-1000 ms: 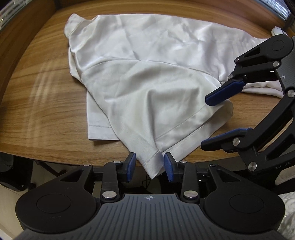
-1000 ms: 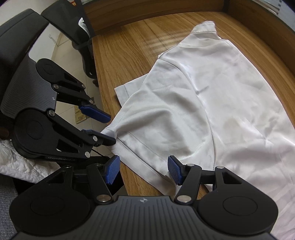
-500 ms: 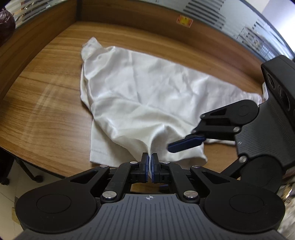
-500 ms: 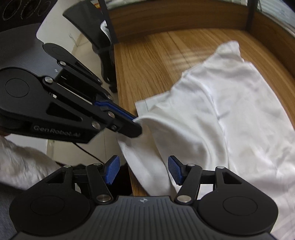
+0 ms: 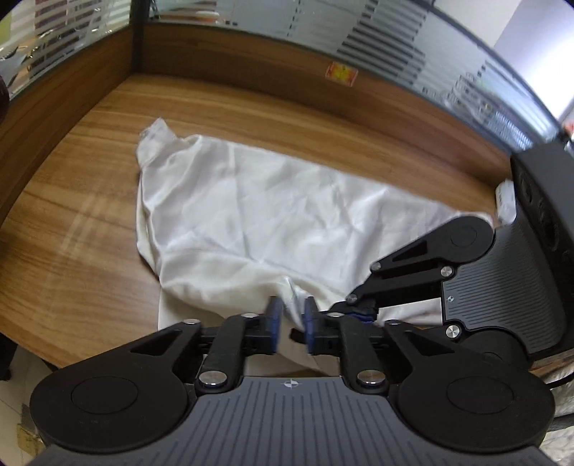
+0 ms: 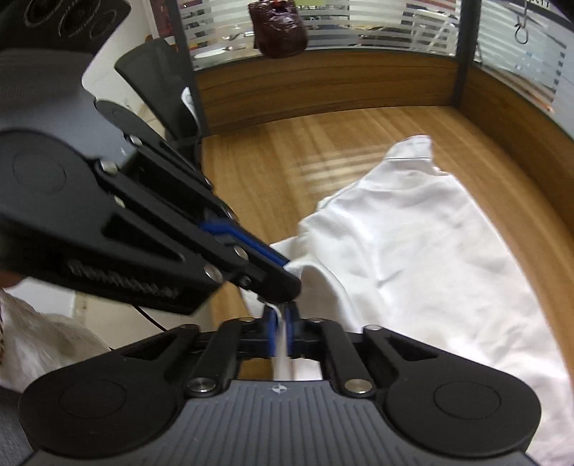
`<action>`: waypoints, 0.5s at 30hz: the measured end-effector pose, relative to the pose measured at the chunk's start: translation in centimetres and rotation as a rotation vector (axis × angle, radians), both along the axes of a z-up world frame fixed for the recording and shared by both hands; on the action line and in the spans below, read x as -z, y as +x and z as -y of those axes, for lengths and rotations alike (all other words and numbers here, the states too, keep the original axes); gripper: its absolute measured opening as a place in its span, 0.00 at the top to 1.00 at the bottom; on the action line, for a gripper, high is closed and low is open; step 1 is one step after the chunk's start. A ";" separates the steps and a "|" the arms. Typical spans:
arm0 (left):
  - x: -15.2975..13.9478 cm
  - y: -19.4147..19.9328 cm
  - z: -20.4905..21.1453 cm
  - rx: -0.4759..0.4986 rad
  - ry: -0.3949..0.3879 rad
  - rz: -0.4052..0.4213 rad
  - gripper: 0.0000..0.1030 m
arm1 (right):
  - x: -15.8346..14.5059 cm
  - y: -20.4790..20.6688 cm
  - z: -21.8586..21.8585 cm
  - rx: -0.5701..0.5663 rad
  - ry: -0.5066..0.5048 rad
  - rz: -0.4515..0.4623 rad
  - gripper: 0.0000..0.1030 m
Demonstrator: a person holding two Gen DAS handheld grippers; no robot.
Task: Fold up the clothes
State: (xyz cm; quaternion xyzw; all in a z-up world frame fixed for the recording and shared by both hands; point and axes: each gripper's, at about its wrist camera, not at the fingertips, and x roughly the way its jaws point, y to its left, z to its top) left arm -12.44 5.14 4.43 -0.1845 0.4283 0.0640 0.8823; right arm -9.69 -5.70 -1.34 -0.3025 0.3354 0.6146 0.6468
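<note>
One white shirt (image 5: 272, 222) is lying on the wooden desk (image 5: 89, 229). Left gripper (image 5: 290, 324) is opening, hem loose between its pads. Only the right-wrist view is showing the right gripper (image 6: 282, 333) clenching the hem, plus one dark bag (image 6: 278, 27) behind; lettering on the gripper is too blurred to read.
</note>
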 end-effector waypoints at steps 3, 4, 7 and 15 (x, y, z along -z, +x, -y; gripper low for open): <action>-0.5 -0.3 -1.1 -0.035 0.001 0.024 0.65 | -0.4 1.1 0.1 0.034 0.006 0.033 0.98; -0.5 -0.5 -1.6 -0.046 0.005 0.019 0.64 | -0.5 1.5 0.0 0.045 0.012 0.044 0.98; -0.2 -0.6 -2.6 -0.067 0.023 -0.001 0.64 | -0.9 3.3 -0.5 0.082 0.026 0.079 0.98; 0.3 -0.2 -4.3 -0.034 0.102 -0.062 0.62 | -2.5 9.2 -3.1 0.177 0.052 0.124 0.98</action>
